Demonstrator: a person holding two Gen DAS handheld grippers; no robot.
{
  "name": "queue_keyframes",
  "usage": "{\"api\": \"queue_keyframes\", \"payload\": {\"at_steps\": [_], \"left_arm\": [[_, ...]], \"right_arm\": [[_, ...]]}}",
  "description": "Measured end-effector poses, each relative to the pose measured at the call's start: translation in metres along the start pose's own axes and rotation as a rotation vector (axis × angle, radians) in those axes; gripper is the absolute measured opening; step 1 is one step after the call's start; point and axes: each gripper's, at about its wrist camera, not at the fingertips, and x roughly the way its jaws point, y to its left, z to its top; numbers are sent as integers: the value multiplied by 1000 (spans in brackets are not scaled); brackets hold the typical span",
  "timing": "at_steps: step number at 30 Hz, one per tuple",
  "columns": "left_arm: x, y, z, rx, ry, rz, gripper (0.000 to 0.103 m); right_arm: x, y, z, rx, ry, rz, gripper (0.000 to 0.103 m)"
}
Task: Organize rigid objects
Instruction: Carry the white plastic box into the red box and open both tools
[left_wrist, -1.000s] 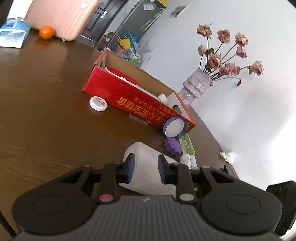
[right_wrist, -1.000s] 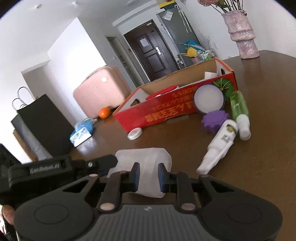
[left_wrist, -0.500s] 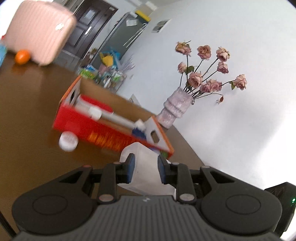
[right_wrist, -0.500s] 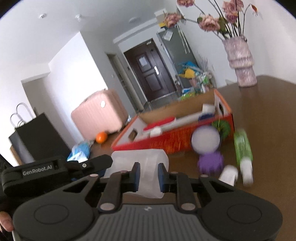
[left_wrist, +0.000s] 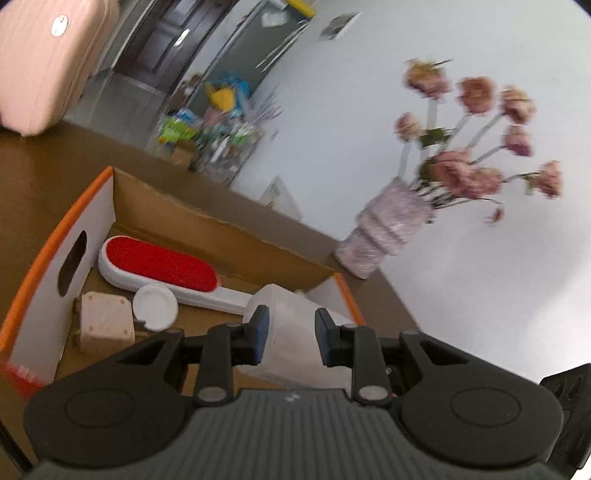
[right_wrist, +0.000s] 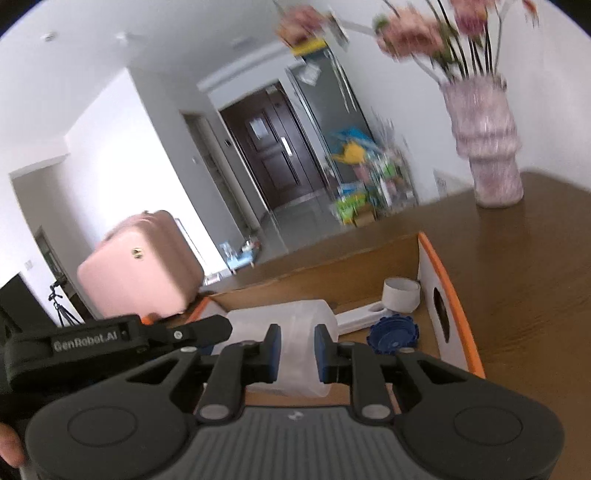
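Both grippers hold one translucent white plastic jug (left_wrist: 291, 328) above the open cardboard box (left_wrist: 207, 218). My left gripper (left_wrist: 289, 334) is shut on one end of it. My right gripper (right_wrist: 297, 352) is shut on the other end of the jug (right_wrist: 295, 332), and the left gripper's body shows at its left. Inside the box lie a red and white brush (left_wrist: 159, 267), a white lid (left_wrist: 155, 306) and a pale square block (left_wrist: 105, 323). The right wrist view shows a blue cap (right_wrist: 393, 332) and a white cup (right_wrist: 400, 293) at the box's right end.
A pink vase of dried roses (right_wrist: 487, 151) stands on the brown table (right_wrist: 524, 280) beyond the box. A pink suitcase (right_wrist: 140, 269) stands past the table's far edge. A cluttered rack and a dark door are in the background.
Both grippers have lifted the jug off the table and carried it over the box. The items that lay in front of the box have dropped out of view.
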Motion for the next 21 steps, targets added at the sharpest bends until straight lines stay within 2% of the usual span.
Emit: {"api": "queue_keyframes", "payload": {"at_steps": [5,8,11,13,16,18,20,21], "left_arm": [[44,17,8,-54,83,63,28],[61,27,7,-85,143,61,36],[59,28,4,-47,146,68,40],[52,25,4,-16,139,81,45],[26,18,8,83,99,138,54],[1,9,8,235,50,199,70],[-22,0,2,362,10,254,79],[-34,-2,-2,414,-10,287,83]], "right_arm": [[48,-13,13,-10,102,-36,19],[67,-11,12,-61,144,-86,21],[73,-15,7,-62,151,-99,22],[68,-15,6,-69,136,-107,28],[50,-17,11,-80,107,-116,35],[31,-14,16,-117,77,-132,37],[13,-12,21,-165,47,-159,43],[0,-9,22,-197,31,-176,52]]}}
